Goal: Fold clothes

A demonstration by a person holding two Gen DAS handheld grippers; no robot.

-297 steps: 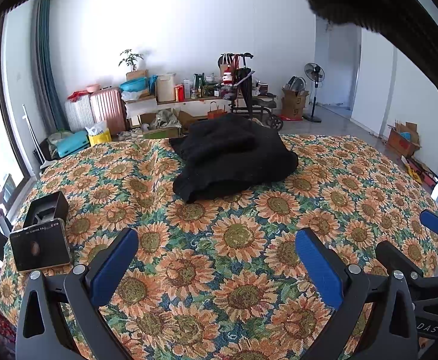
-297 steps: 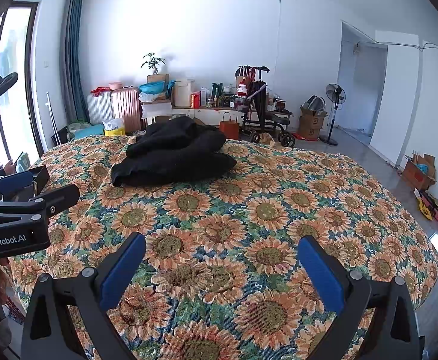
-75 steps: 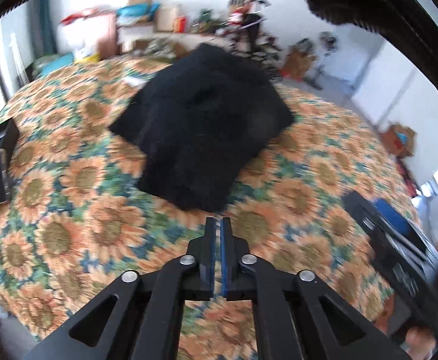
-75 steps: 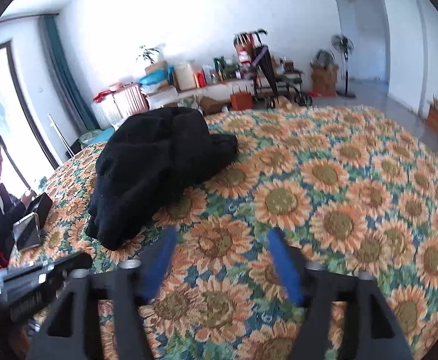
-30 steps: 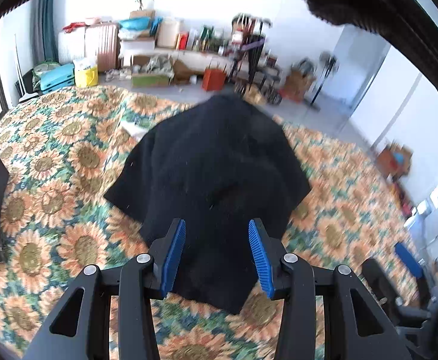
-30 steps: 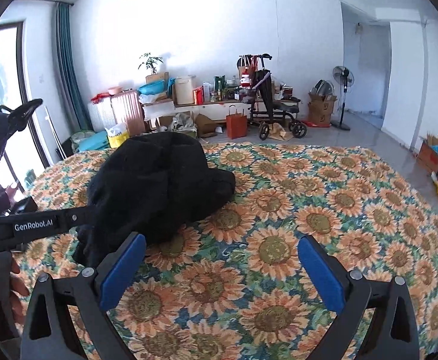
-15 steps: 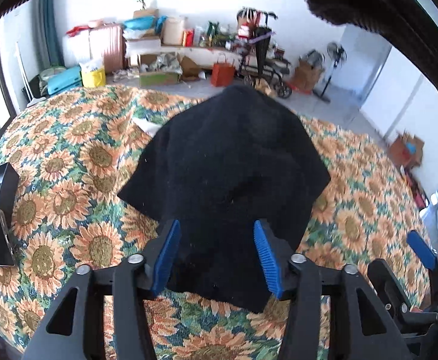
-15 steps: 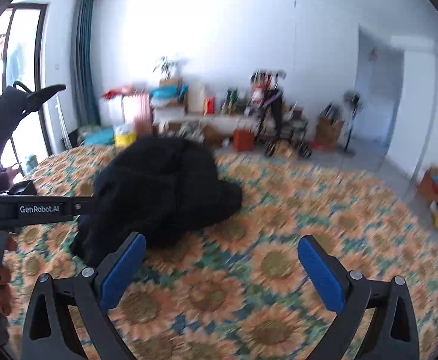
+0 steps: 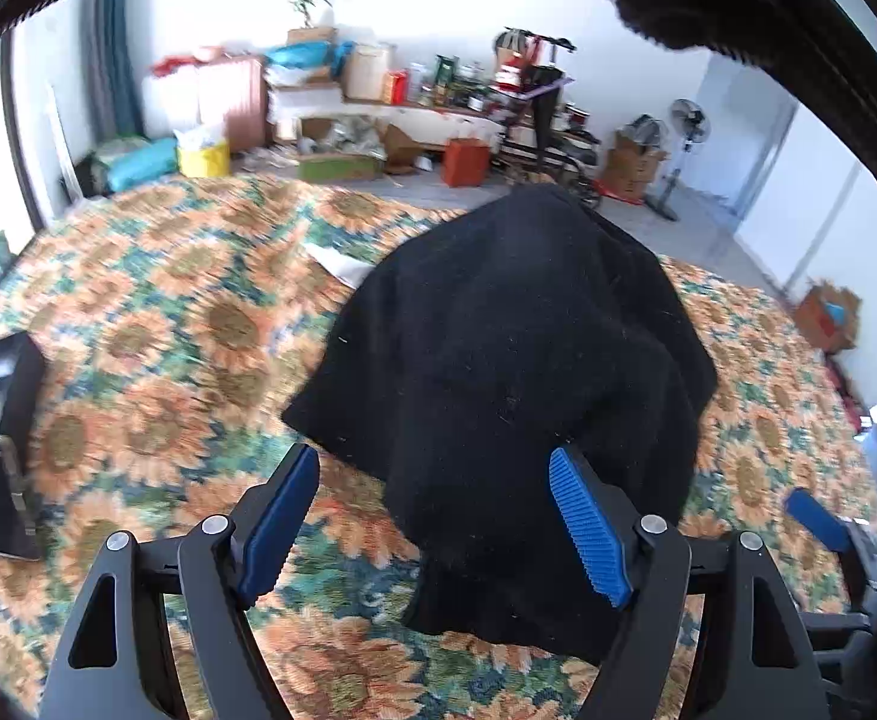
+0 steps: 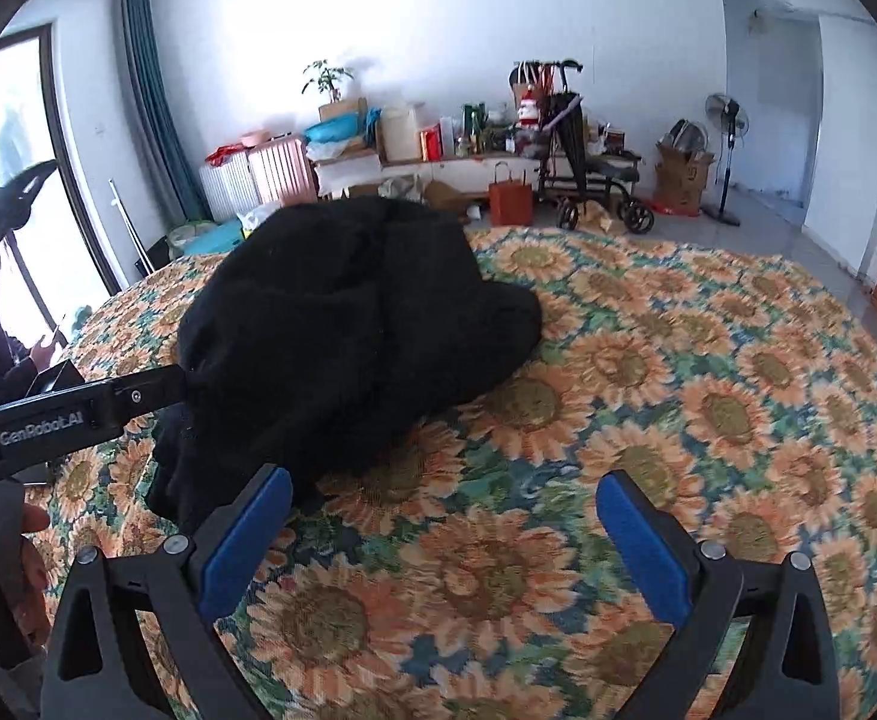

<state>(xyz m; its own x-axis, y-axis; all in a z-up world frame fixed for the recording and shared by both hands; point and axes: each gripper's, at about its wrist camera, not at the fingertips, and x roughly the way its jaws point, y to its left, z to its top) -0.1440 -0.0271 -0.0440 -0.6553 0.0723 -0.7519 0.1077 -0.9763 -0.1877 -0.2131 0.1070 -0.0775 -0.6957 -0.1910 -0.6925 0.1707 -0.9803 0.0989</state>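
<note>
The black garment lies in a rumpled heap on the bed with the sunflower cover, not flat. The left hand-held gripper is wide apart and empty, its near edge of cloth between the fingers. The right hand-held gripper is also wide and empty, beside the heap. To grasp well, I judge it should take only one layer at the hem, not the whole bundle.
</note>
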